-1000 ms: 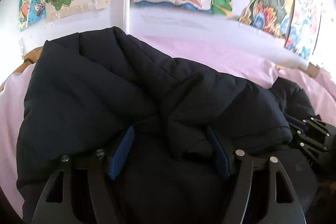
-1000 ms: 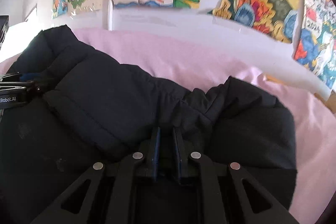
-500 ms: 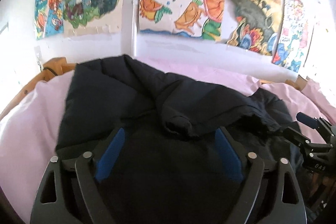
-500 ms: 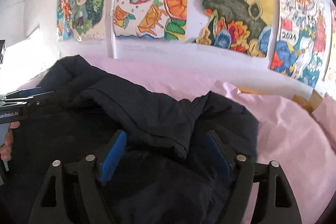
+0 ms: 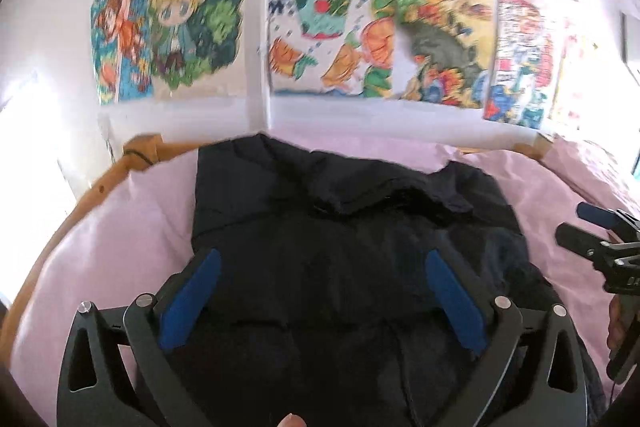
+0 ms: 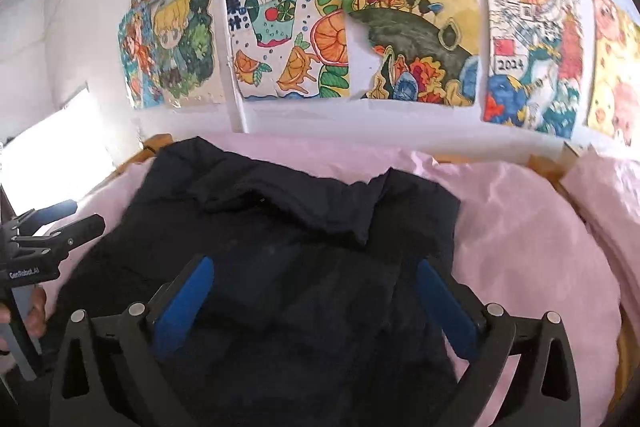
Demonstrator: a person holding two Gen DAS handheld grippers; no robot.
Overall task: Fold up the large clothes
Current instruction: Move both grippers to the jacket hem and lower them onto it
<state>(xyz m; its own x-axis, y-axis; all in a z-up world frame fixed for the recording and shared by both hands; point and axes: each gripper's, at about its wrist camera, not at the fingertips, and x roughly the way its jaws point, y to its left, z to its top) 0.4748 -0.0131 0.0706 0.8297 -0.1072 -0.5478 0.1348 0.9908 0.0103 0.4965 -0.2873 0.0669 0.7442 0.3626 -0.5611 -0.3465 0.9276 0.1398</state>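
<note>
Both tools, left tool (image 5: 320, 301) and right tool (image 6: 312, 301), opening, nothing clamped; next, regrip jacket (image 5: 352, 227) lower-frame hem evenly for square fold.

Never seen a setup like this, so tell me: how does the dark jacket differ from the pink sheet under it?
The jacket is near-black, the sheet pale pink. The jacket is thick, padded and bunched into folds at its far edge, while the sheet lies thin and fairly smooth. The jacket covers only the middle; the sheet spreads beyond it on both sides. Both are soft fabric.
</note>
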